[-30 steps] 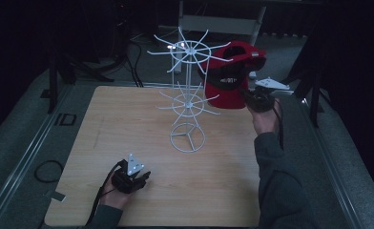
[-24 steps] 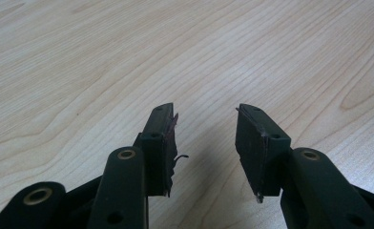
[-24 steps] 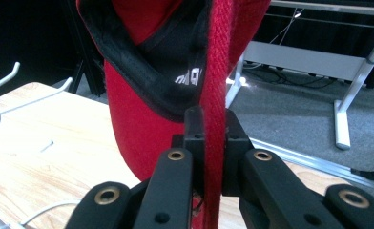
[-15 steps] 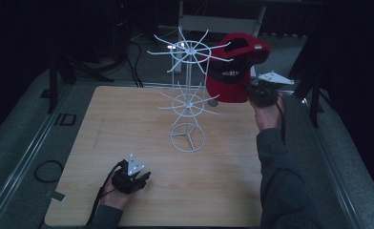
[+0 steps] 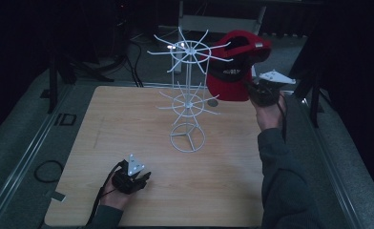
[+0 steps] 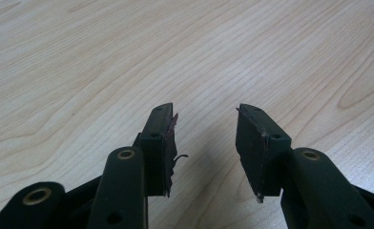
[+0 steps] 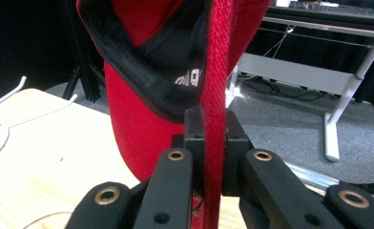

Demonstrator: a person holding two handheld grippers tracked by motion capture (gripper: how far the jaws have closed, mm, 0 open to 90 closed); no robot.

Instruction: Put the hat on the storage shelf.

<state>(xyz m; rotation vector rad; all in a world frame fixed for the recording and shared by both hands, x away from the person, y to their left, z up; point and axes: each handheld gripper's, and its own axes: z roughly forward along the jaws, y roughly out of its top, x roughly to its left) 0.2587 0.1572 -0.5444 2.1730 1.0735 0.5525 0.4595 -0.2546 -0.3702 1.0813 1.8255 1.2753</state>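
Note:
A red cap (image 5: 235, 67) with a black lining hangs in the air at the right of a white wire rack (image 5: 187, 95), close to the rack's upper ring of arms. My right gripper (image 5: 261, 93) is shut on the cap; in the right gripper view its jaws pinch the red fabric edge (image 7: 216, 95) between them. My left gripper (image 5: 140, 179) rests low on the wooden table (image 5: 128, 124) near the front edge. Its jaws stand open, and the left gripper view shows nothing between the fingertips (image 6: 256, 138) but bare wood.
The rack's round base (image 5: 187, 138) stands at the middle of the table, with two tiers of thin spokes above it. A metal frame (image 7: 337, 119) and cables lie on the floor beyond the table. A dark cable loop (image 5: 46, 171) lies left of the table.
The right gripper has lifted the cap higher, toward the rack's upper ring. The left gripper has stayed where it was.

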